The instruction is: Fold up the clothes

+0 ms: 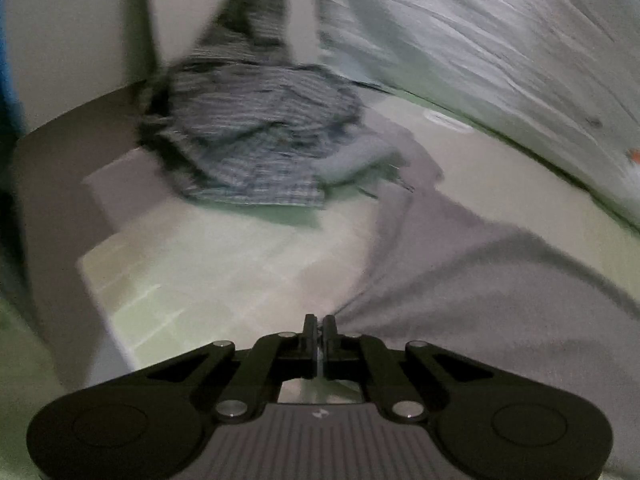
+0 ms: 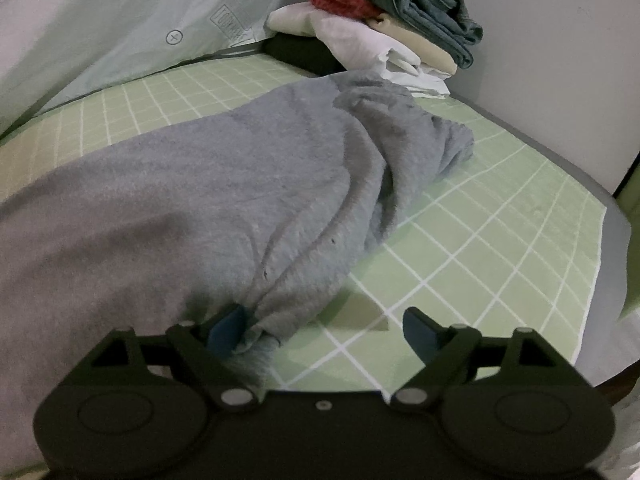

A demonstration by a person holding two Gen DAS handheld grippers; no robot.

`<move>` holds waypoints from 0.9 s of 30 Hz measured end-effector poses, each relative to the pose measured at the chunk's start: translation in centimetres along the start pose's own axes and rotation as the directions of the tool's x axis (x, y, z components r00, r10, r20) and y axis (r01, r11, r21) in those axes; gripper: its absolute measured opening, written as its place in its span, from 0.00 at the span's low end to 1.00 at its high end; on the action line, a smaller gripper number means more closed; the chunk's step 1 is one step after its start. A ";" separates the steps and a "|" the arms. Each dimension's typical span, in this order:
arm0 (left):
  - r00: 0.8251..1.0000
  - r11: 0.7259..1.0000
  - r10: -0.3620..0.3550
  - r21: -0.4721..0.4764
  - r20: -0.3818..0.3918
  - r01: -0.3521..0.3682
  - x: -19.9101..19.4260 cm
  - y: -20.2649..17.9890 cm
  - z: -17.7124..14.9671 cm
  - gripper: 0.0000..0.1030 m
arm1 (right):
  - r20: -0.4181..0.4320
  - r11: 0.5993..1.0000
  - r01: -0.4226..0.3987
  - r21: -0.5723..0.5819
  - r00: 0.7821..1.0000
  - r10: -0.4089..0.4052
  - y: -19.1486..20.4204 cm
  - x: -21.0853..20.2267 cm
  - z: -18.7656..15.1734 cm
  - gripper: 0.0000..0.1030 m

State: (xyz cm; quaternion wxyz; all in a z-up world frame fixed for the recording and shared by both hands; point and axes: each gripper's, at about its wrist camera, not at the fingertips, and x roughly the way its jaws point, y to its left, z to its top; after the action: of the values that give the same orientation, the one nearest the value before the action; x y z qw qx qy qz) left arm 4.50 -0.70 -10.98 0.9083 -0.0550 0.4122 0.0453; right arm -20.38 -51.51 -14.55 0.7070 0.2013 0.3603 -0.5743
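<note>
The grey garment (image 2: 224, 200), a soft matte knit, lies bunched along the middle of the green gridded mat (image 2: 480, 248). The left gripper (image 1: 319, 326) is pinched shut on a thin tip of its edge; that tip may slip out under tension. The right gripper (image 2: 324, 330) stands wide, cloth touching one pad (image 2: 228, 330), unheld. Folded clothes (image 2: 400, 28) sit at the mat's far corner.

Both hand-held tools are matte black: two round lobes, angled linkage arms and silver pivot screws. The left gripper (image 1: 319, 326) has a ribbed grey plate with a small white logo; the right gripper (image 2: 326, 330) has blue-padded fingers (image 2: 420, 330).
</note>
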 end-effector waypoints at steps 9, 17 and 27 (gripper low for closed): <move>1.000 0.999 -0.019 -0.026 -0.010 0.019 0.6 -0.2 0.7 0.08 | -0.001 1.000 0.001 0.010 1.000 -0.001 -0.5 0.2 0.0 0.92; 0.997 0.995 -0.073 0.065 0.023 0.071 2.6 -2.4 4.2 0.11 | -0.009 0.996 0.005 0.085 1.000 -0.004 -1.1 0.5 -0.3 0.98; 0.987 0.983 -0.149 0.099 -0.058 0.154 7.5 -5.2 6.3 0.41 | 0.031 0.982 -0.040 0.186 0.999 0.035 -2.0 0.8 -1.5 1.00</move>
State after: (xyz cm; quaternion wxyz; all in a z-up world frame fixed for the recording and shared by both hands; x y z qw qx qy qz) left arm 14.79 -4.67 -12.20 0.9000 -0.0405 0.4314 -0.0468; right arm -22.68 -51.50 -15.91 0.7007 0.2652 0.2912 -0.5948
